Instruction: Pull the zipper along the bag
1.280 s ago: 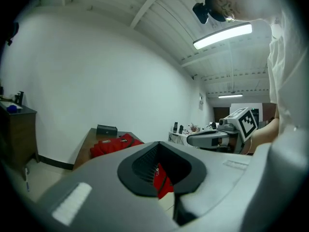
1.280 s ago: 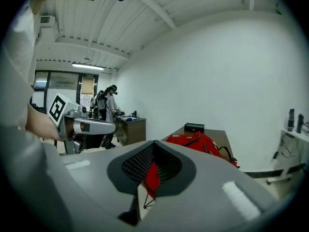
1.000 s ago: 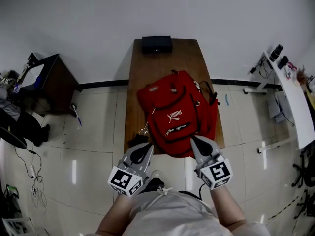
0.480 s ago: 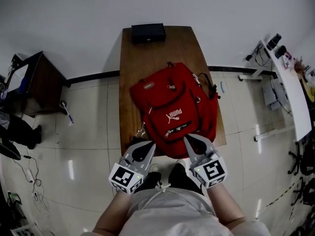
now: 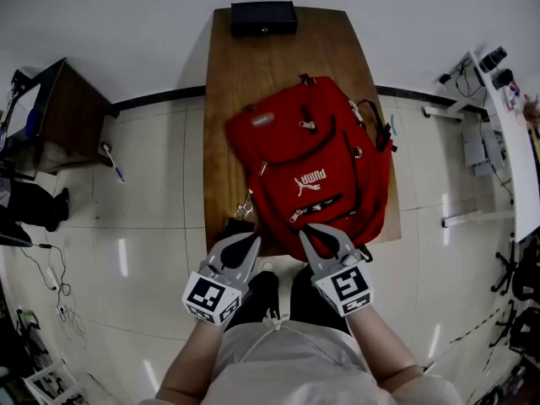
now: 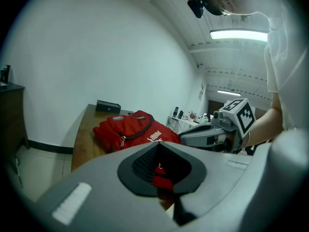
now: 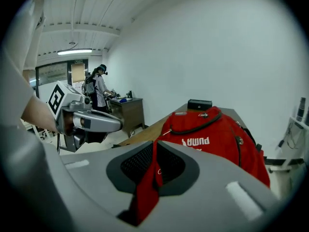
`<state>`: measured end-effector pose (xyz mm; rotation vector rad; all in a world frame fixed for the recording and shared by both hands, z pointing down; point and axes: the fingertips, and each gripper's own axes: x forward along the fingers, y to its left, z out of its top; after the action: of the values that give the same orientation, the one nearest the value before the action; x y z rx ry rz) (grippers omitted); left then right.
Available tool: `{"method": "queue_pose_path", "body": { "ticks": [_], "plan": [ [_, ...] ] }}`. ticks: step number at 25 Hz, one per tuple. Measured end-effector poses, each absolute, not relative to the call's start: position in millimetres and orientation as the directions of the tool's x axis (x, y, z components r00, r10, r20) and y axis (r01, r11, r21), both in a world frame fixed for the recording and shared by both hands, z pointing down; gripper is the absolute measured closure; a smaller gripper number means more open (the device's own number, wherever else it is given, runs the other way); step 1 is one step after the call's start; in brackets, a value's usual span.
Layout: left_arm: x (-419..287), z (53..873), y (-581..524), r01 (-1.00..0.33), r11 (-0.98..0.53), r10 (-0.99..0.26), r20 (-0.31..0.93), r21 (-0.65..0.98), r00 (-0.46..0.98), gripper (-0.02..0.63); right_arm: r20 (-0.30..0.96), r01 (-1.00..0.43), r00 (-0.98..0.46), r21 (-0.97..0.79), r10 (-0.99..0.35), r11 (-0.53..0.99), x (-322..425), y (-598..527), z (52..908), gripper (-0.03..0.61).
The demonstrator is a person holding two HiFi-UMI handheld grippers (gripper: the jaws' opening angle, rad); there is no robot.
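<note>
A red backpack [image 5: 312, 159] lies flat on a wooden table [image 5: 253, 66], its bottom edge hanging over the near end. Its front pocket zipper [image 5: 319, 207] runs slanted below the white logo. My right gripper [image 5: 309, 229] is at the middle of that bottom edge. In the right gripper view it [image 7: 155, 143] is shut, with a strip of the bag's red fabric pinched between the pads. My left gripper [image 5: 250, 241] sits at the bag's near-left corner. Its jaws [image 6: 158, 144] are shut too, and a scrap of red shows between them.
A black box [image 5: 264, 17] stands at the table's far end. A dark side table [image 5: 59, 116] is off to the left and a white desk [image 5: 506, 125] with cables to the right. Tiled floor surrounds the table. A person [image 7: 99, 86] stands far back in the room.
The head camera has come closer over the table. My right gripper has shifted left along the bag's near edge, nearer the left gripper. Both stay shut.
</note>
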<state>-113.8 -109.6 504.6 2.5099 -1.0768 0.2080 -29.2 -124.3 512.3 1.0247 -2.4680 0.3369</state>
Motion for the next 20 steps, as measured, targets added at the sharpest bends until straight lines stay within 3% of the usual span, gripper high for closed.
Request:
{"method": "queue_pose_path", "body": {
  "ticks": [2, 5, 10, 16, 20],
  "plan": [
    [-114.1, 515.5, -111.7, -0.719, -0.629, -0.651, 0.307, 0.295, 0.695, 0.607, 0.53, -0.712, -0.619, -0.065, -0.58, 0.7, -35.4, -126.3, 534.1, 0.502],
    [-112.4, 529.2, -116.6, -0.709, -0.64, -0.627, 0.331, 0.298, 0.705, 0.607, 0.583, -0.722, -0.583, -0.051, -0.566, 0.69, -38.3, -133.1, 560.0, 0.488],
    [-114.1, 545.5, -119.2, -0.702, -0.631, -0.613, 0.342, 0.329, 0.712, 0.607, 0.646, -0.741, -0.534, -0.048, -0.545, 0.669, -43.5, -139.1, 588.9, 0.388],
    [-116.0, 556.4, -114.6, -0.692, -0.617, -0.603, 0.34, 0.375, 0.722, 0.607, 0.692, -0.77, -0.459, 0.003, -0.557, 0.638, -39.8, -146.4, 607.4, 0.348],
    [-115.8, 562.8, -116.4, -0.685, -0.616, -0.593, 0.344, 0.389, 0.728, 0.607, 0.698, -0.763, -0.432, 0.055, -0.571, 0.644, -40.7, -152.6, 609.3, 0.362]
  ]
}}
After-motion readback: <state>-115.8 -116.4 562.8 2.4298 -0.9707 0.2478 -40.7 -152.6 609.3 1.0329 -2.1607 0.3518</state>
